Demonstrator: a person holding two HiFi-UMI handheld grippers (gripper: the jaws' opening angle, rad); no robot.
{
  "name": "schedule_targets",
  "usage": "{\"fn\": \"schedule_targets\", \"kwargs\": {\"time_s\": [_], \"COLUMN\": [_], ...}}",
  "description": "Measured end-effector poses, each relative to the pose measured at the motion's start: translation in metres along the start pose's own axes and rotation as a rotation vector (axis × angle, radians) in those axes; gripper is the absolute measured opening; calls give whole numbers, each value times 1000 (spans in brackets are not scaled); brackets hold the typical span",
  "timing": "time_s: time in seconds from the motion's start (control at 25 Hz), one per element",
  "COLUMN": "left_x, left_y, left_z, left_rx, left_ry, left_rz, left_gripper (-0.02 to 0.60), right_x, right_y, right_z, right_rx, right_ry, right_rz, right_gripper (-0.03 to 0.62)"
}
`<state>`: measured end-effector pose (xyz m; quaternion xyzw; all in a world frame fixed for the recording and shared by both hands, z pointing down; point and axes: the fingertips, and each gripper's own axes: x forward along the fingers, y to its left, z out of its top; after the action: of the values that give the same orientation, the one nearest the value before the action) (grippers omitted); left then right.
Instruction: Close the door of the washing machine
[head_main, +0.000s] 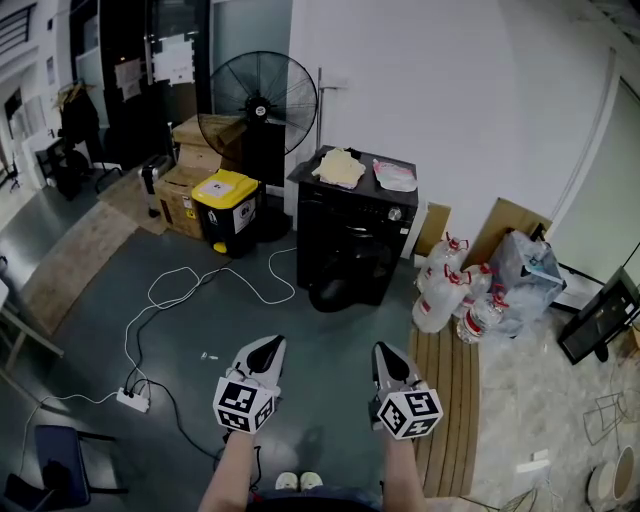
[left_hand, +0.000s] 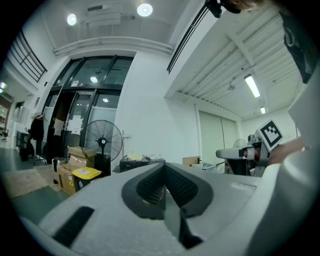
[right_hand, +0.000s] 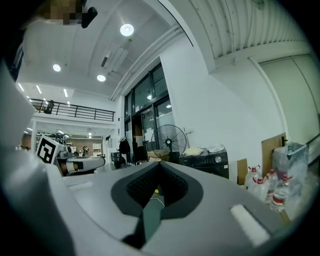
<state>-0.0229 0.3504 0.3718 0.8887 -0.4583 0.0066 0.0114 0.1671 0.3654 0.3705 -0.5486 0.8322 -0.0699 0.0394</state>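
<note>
The black washing machine (head_main: 352, 232) stands against the white wall, a few steps ahead, with cloths lying on its top. Its round front door (head_main: 332, 288) looks swung out low at the left, but it is dark and hard to read. My left gripper (head_main: 268, 346) and right gripper (head_main: 386, 352) are held side by side over the grey floor, far short of the machine, both pointing at it. Each is shut with nothing in it. The machine shows small beyond the closed left gripper (left_hand: 163, 167) and right gripper (right_hand: 160, 166), as washing machine (left_hand: 140, 163) and washing machine (right_hand: 206, 161).
A standing fan (head_main: 265, 98), a yellow-lidded bin (head_main: 227, 208) and cardboard boxes (head_main: 186, 182) stand left of the machine. Water bottles (head_main: 448, 290) and a bag sit to its right. A white cable (head_main: 200, 285) runs to a power strip (head_main: 132, 399). Wooden slats (head_main: 455, 395) lie at the right.
</note>
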Motion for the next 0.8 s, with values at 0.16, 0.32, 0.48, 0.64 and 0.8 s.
{"fn": "schedule_targets", "kwargs": {"time_s": [0.16,0.32,0.48,0.64,0.8], "left_x": [-3,-7,-12,-12,-12], "left_y": [5,12,22,28,40], "left_z": [2,7,8,4,2], "left_rx": [-9,-18,-29,-36,-37], "left_ry": [-15,-47,-64,-60,-62], "left_rz": [7,9,19,19,13], "left_gripper": [53,147,255,276,284], "right_x": [0,3,6,12,22], "right_y": [0,2,4,6,10], "right_z": [1,1,-1,-3,-7], "right_rx": [1,2,5,5,8], "right_ry": [-1,1,0,4,4], "right_rz": [4,3,0,-3,-10], "right_gripper": [8,8,8,9,8]}}
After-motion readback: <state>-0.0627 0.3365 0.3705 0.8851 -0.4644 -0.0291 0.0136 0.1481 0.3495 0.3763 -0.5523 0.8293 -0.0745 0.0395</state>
